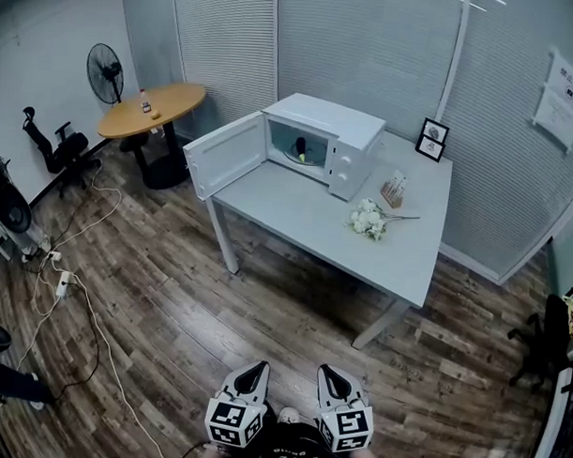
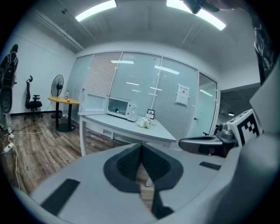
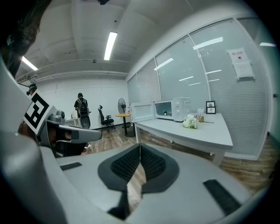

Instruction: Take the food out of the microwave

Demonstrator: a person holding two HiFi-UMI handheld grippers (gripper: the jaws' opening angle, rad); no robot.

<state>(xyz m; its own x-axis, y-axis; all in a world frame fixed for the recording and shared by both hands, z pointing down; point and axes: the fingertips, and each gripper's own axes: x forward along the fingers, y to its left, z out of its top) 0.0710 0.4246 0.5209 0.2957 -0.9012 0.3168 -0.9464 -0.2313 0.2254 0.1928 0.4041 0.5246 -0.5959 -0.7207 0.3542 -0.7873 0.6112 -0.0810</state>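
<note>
Left gripper and right gripper pinched closed, empty; the food sits straight ahead, well apart, inside the open-doored microwave.

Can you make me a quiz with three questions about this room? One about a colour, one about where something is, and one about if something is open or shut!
1. What colour is the microwave?
A) red
B) white
C) black

2. Where are the white flowers?
A) inside the microwave
B) on the white table, beside the microwave
C) on top of the microwave

3. The microwave's door is:
A) swung open
B) shut tight
C) missing

Answers:
1 B: its whole case is white.
2 B: they lie on the tabletop, to the right of the microwave in the head view.
3 A: the door stands out to the left, so the inside shows.
</note>
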